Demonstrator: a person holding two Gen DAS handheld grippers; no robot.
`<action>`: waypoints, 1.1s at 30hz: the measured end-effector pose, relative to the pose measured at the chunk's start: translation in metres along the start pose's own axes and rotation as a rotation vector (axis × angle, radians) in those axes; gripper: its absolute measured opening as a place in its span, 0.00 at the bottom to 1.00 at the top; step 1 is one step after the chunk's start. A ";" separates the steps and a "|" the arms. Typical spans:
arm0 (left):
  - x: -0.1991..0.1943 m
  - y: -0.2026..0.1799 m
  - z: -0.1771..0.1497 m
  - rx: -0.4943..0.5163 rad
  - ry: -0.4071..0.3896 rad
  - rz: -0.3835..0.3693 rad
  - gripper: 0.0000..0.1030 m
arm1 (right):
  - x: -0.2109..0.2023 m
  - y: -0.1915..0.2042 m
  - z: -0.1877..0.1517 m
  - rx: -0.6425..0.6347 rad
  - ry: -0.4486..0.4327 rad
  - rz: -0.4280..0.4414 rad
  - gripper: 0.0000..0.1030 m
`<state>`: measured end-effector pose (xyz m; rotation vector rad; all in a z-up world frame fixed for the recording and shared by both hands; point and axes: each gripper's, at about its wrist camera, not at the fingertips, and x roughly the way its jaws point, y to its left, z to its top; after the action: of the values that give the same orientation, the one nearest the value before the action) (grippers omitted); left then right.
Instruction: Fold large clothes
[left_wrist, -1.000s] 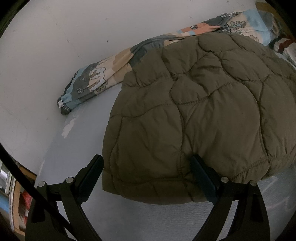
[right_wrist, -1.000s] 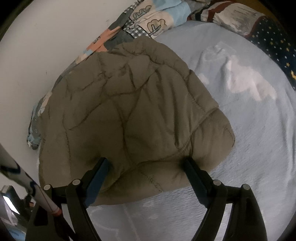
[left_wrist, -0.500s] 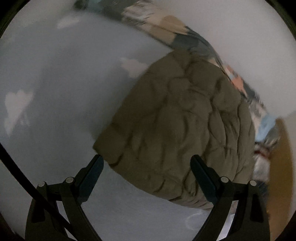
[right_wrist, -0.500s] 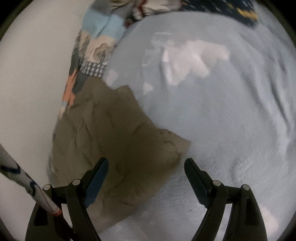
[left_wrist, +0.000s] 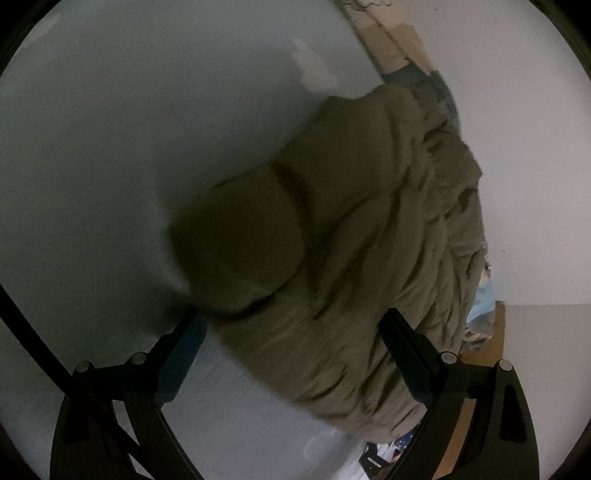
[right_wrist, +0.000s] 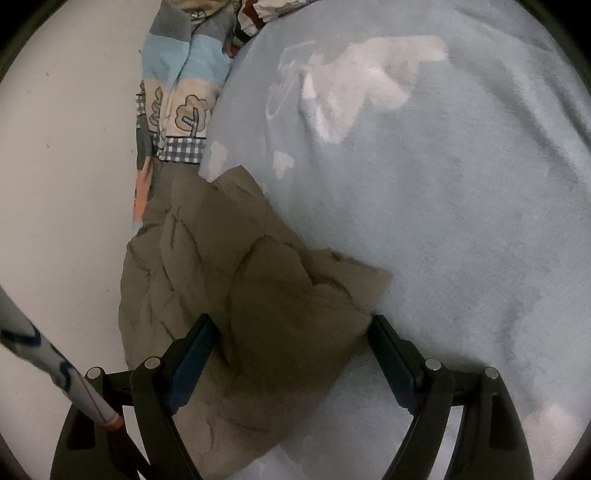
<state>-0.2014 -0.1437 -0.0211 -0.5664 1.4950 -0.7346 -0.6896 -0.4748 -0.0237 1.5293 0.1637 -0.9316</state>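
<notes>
An olive quilted jacket (left_wrist: 351, 240) lies folded in a bulky bundle on the pale blue bed sheet (left_wrist: 110, 147), against the white wall. It also shows in the right wrist view (right_wrist: 229, 295). My left gripper (left_wrist: 291, 325) is open, its jaws spread on either side of the bundle's near edge, holding nothing. My right gripper (right_wrist: 291, 328) is open too, over the jacket's corner on the sheet (right_wrist: 443, 184), holding nothing.
A patterned patchwork blanket (right_wrist: 177, 92) is bunched along the white wall (right_wrist: 66, 147) beyond the jacket. A white pole with blue marks (right_wrist: 48, 369) crosses the lower left of the right wrist view. A wooden floor or edge (left_wrist: 487, 343) shows at the right.
Both views have swung round and drawn closer to the jacket. The left gripper now sits at the bundle's rounded end; the right is over its corner. Both stay open.
</notes>
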 end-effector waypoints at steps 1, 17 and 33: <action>0.002 -0.002 0.000 0.013 -0.008 0.001 0.92 | 0.002 -0.001 0.000 0.005 -0.009 0.002 0.89; -0.024 -0.097 -0.051 0.644 -0.286 0.326 0.47 | -0.017 0.099 -0.036 -0.632 -0.170 -0.243 0.34; -0.098 -0.107 -0.090 0.772 -0.294 0.295 0.47 | -0.100 0.134 -0.076 -0.902 -0.247 -0.204 0.31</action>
<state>-0.2938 -0.1340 0.1219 0.1311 0.8925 -0.8755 -0.6410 -0.3949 0.1352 0.5678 0.4930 -1.0024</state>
